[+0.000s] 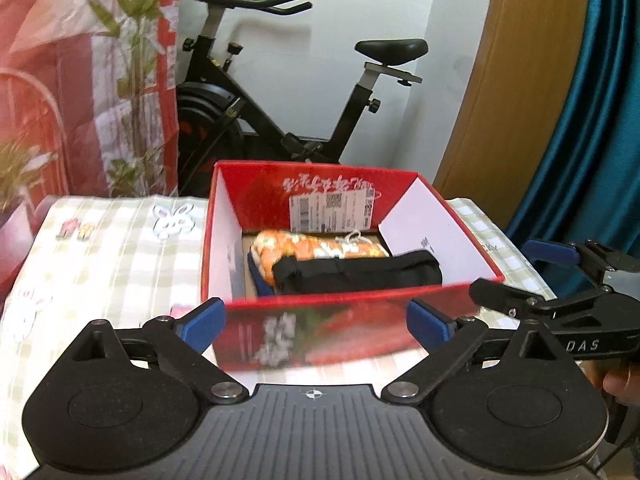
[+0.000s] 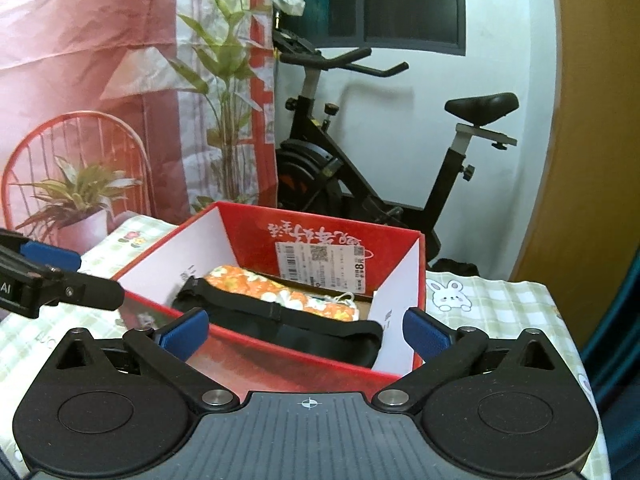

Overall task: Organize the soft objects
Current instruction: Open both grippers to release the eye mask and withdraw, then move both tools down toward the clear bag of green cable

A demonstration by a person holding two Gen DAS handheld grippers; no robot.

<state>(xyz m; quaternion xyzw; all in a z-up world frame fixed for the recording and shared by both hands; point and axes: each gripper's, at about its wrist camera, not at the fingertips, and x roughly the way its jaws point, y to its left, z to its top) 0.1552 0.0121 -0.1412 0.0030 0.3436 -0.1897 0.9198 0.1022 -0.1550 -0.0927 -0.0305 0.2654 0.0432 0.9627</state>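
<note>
Both tools are seen spread wide and empty: the left gripper (image 1: 316,316) and the right gripper (image 2: 306,330) are held short of the red box (image 1: 400,292), nothing between the blue pads. The step in hand is judged to be release and withdrawal after placement. The black rolled item (image 2: 280,326) is found inside the box along the near wall, with the orange floral roll (image 2: 276,292) just behind it, the two side by side and apparently touching. The long axes of both are laid across the box, roughly parallel to its near wall. No further soft object is seen on the checked tablecloth (image 1: 120,248); the next move is judged to require locating one, if any remain.
</note>
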